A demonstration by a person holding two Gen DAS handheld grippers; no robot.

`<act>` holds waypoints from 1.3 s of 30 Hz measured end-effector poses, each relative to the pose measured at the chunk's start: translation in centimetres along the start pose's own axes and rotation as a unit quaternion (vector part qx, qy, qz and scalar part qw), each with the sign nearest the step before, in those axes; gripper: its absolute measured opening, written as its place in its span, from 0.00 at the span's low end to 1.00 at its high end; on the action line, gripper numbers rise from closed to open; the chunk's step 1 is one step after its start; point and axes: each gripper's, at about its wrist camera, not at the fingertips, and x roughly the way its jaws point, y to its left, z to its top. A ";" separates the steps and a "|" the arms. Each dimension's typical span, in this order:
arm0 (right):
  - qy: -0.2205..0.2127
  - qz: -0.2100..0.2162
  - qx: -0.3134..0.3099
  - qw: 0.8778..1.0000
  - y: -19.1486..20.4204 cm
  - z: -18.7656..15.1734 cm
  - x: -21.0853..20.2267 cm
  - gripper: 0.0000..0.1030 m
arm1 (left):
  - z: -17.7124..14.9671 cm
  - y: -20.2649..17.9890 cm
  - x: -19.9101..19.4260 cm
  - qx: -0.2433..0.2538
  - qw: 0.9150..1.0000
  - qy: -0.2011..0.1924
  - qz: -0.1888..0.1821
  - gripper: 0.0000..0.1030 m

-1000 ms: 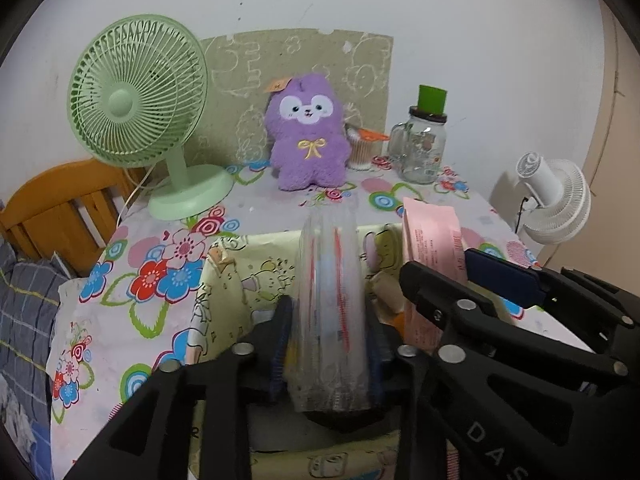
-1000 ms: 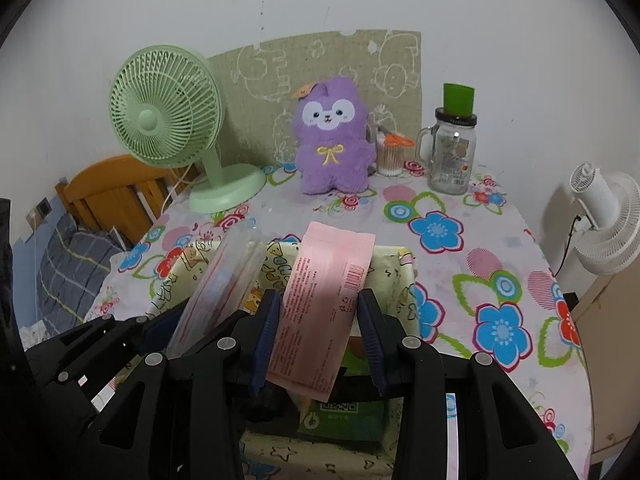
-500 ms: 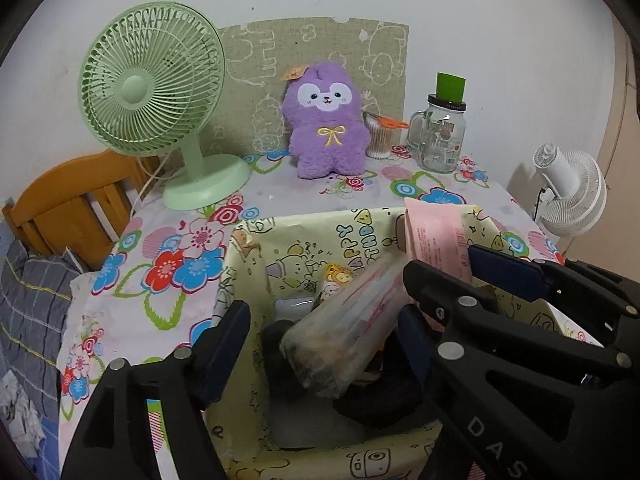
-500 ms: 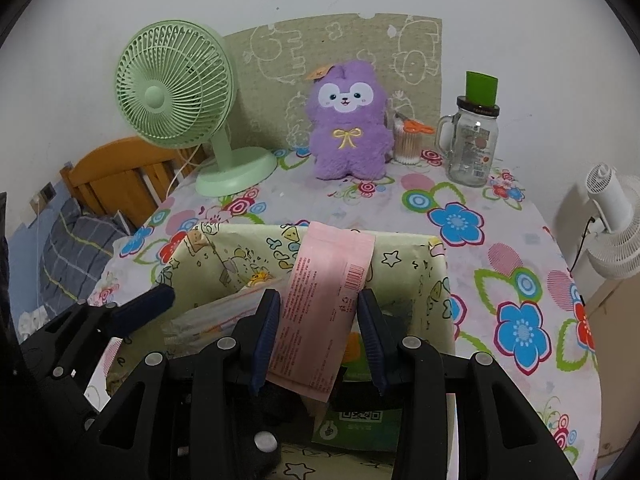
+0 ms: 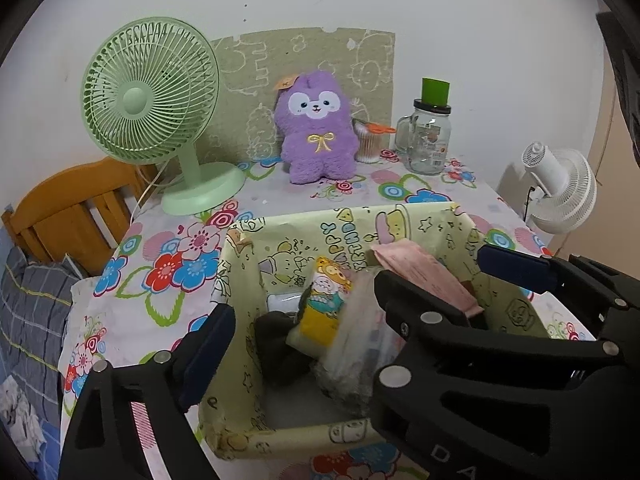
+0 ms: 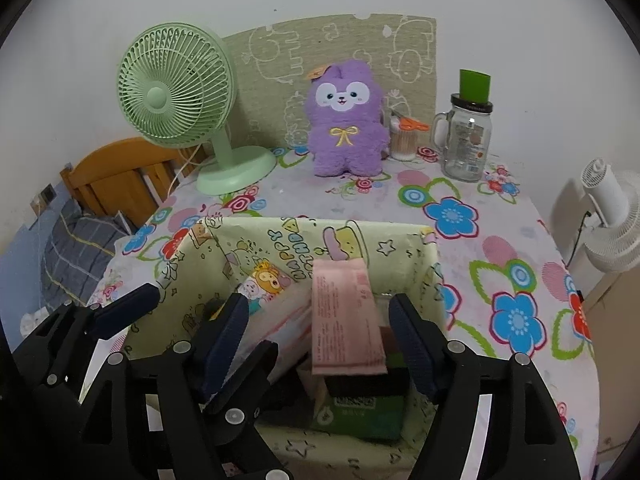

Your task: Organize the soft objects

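both tools hang over a pale yellow cartoon-print box (image 6: 400,248) that sits on the flowered desk (image 6: 516,256). the left tool (image 5: 304,320) has its two arms spread wide, with nothing between them; under the gap lies a clear plastic packet (image 5: 360,344), slumped inside the box beside a small yellow bear-print pack (image 5: 326,300) and something dark (image 5: 280,344) at about 8 o'clock from it. the right tool (image 6: 320,340) is also parted, its blue pads standing clear on either side of a pink packet (image 6: 344,316) that leans tilted in the box, its lower end resting on a dark item above a green pack (image 6: 360,412). whether the pads brush the pink packet i can't quite say, though there looks to be a gap on both sides. in the left wrist view the same pink packet (image 5: 420,272) shows at 2 o'clock from the clear one, and the right tool's blue tip pokes in near the box's right wall. toward the back of the desk, at 12 o'clock from the box, a purple plush toy (image 6: 346,120) sits upright against a patterned board. a green desk fan (image 6: 180,92) stands at 10 o'clock, a glass jar with a green cap (image 6: 466,136) at 1 o'clock, and a small cup of cotton swabs (image 6: 404,140) sits between plush and jar. a white fan (image 6: 612,216) stands off the desk edge at 3 o'clock, and a wooden chair (image 6: 116,176) at 9 o'clock.
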 end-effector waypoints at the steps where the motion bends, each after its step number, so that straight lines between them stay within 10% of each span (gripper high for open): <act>1: -0.001 0.000 0.000 1.000 -0.1 -0.1 -0.2 0.77 | -0.1 -0.2 -0.2 0.001 1.000 -0.002 -0.002 0.91; 39: -0.106 -0.060 0.046 0.991 -2.7 -5.3 -15.1 0.90 | -3.8 0.1 -12.2 -0.036 0.997 -0.066 0.010 0.98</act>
